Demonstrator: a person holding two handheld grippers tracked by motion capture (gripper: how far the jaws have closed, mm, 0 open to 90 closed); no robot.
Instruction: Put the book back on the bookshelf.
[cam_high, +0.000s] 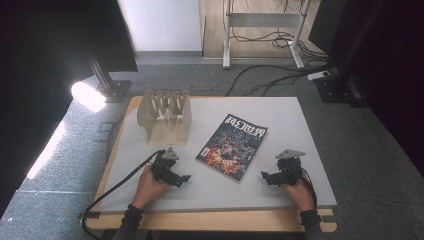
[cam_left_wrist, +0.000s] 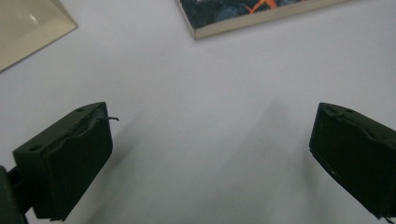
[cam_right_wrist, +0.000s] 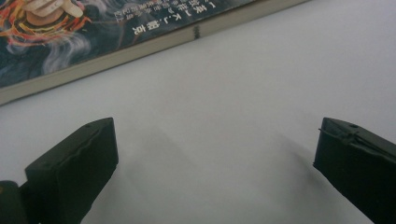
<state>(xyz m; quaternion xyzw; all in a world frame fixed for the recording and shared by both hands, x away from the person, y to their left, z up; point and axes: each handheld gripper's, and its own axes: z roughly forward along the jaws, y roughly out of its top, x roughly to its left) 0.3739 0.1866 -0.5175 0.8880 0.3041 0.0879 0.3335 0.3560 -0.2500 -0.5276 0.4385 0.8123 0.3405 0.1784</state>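
- A thin paperback magazine with a dark, glossy illustrated cover (cam_high: 231, 147) lies flat on the matte pale grey tabletop (cam_high: 280, 120), turned at a slant, its large white characters at the far end; it serves as the landmark here.
- In the right gripper view the magazine (cam_right_wrist: 93, 32) shows a smooth cover with swirls of orange, white and blue-grey, and a cream edge of stacked pages running along its near side.
- In the left gripper view one square corner of the magazine (cam_left_wrist: 243, 16) shows, the cream page edge thin and straight against the grey surface.
- The left black two-jaw gripper (cam_high: 176, 176), held in a hand (cam_high: 150, 185), sits just left of the magazine's near corner, apart from it. Its blocky, matte black jaws stand wide apart with bare tabletop between them, seen also in its own view (cam_left_wrist: 210, 158).
- The right black two-jaw gripper (cam_high: 272, 177), held in the other hand (cam_high: 299, 190), sits to the right of the magazine's near corner, apart from it. Its jaws also stand wide apart over bare tabletop (cam_right_wrist: 215, 158), clamping nothing.
- A grey three-cornered plate tops each gripper, and a thick black cable trails from the left one over the table's light wooden edge.
- A pale beige wooden rack with a row of upright tapered dividers (cam_high: 166, 115) stands left of and beyond the magazine, well apart; its smooth angled base corner (cam_left_wrist: 28, 28) shows in the left gripper view.
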